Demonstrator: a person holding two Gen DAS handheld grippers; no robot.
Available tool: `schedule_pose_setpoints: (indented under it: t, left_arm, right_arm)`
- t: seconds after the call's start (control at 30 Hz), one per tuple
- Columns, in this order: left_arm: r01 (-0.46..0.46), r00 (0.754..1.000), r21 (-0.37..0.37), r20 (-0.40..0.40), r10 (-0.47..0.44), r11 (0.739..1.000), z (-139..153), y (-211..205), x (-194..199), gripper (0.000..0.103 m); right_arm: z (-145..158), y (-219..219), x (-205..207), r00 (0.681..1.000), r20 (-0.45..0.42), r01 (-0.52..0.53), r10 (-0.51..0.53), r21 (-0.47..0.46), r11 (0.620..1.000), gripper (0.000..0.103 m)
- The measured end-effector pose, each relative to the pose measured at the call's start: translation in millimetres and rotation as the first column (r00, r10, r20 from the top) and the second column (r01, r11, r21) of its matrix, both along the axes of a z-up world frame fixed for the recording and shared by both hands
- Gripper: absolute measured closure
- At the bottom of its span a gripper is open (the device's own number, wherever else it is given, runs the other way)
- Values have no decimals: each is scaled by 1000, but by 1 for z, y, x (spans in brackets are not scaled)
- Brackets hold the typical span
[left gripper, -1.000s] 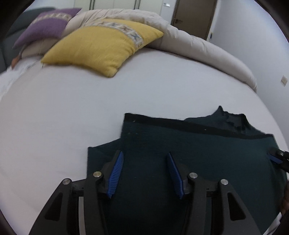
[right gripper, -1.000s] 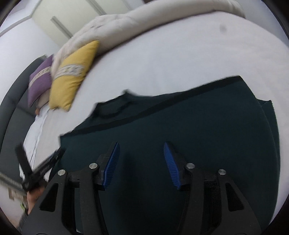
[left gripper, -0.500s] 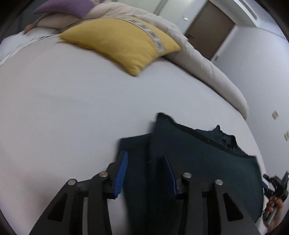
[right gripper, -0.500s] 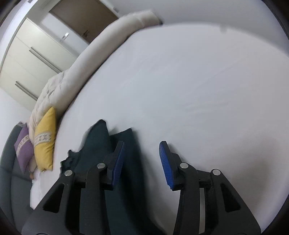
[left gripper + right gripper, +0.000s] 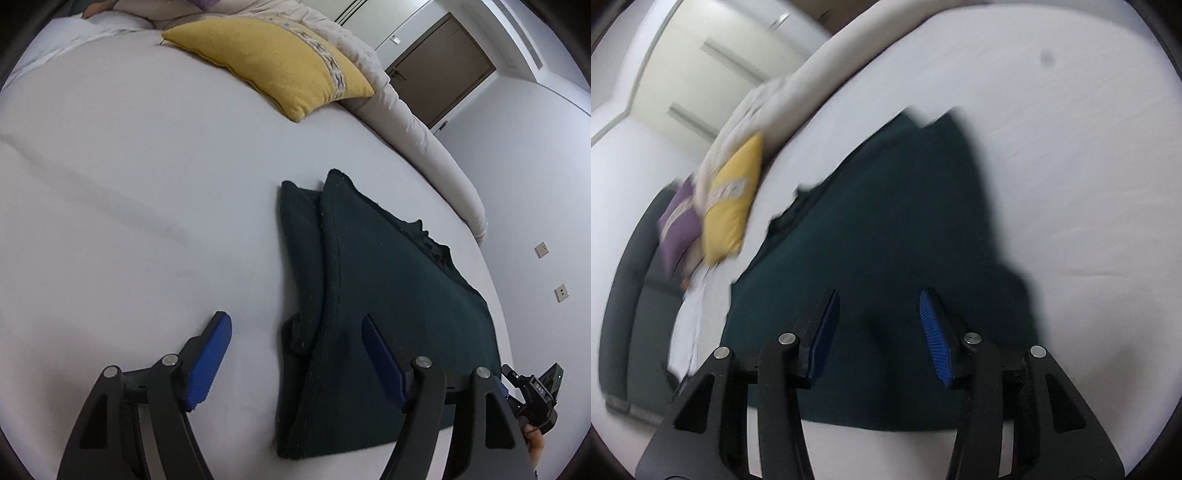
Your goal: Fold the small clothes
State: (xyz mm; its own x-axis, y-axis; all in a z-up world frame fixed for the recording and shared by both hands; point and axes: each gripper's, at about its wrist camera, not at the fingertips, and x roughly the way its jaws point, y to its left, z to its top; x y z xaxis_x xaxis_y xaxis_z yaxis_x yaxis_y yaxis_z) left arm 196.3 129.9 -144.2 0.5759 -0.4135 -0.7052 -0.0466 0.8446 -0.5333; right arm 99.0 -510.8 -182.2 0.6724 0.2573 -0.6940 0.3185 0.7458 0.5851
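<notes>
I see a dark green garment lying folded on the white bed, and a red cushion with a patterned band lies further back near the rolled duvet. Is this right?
Not quite: the cushion is yellow, not red, as the left wrist view shows clearly. The rest holds: the dark green garment lies folded on the white bed, and the cushion with its patterned band lies further back near the rolled duvet.

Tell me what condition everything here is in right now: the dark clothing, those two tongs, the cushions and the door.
Dark green garment: folded over, lying flat on the bed, nothing gripping it.
Left tongs: jaws opening, empty.
Right tongs: jaws opening, empty, above the garment.
Yellow cushion: resting on the bed, against the rolled duvet.
Purple cushion: beside the yellow one.
Door: closed.
</notes>
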Motion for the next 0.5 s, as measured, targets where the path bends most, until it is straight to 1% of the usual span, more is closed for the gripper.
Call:
schedule_pose_setpoints:
  t: [0.03,0.07,0.13,0.23,0.3,0.33,0.37,0.43,0.47,0.5]
  left_arm:
    - [1,1000,-10,-3,-1,1000,0,3,-2,28]
    - [-2,1000,-30,-8,2,1000,0,5,-1,27]
    - [-7,1000,-63,-21,5,998,-2,8,5,25]
    - [23,999,-76,-40,-26,997,-4,5,22,19]
    - [38,997,-84,-61,-43,996,-6,2,36,18]
    - [38,997,-85,-66,-43,996,-5,2,38,18]
    - [42,996,-81,-75,-48,996,-4,0,42,18]
    - [45,996,-46,-82,-48,998,-1,-2,42,22]
    - [31,996,-29,-83,-34,999,0,-1,40,32]
    - [11,997,-14,-81,-12,1000,3,1,37,36]
  right_arm:
    - [7,-5,-8,999,-5,34,-34,-45,998,59]
    - [12,-7,-14,999,0,48,-48,-60,997,57]
    - [25,-7,-31,999,39,26,-26,-20,999,56]
    - [44,-3,-46,993,101,-59,55,43,997,56]
    - [48,6,-43,984,134,-129,116,90,988,56]
    - [54,20,-42,983,137,-135,122,89,987,56]
    - [56,24,-38,984,137,-128,116,80,989,56]
    - [55,18,-43,987,134,-96,84,84,992,56]
    - [54,15,-45,991,122,-70,60,80,994,56]
    - [52,10,-47,995,97,-27,21,58,998,54]
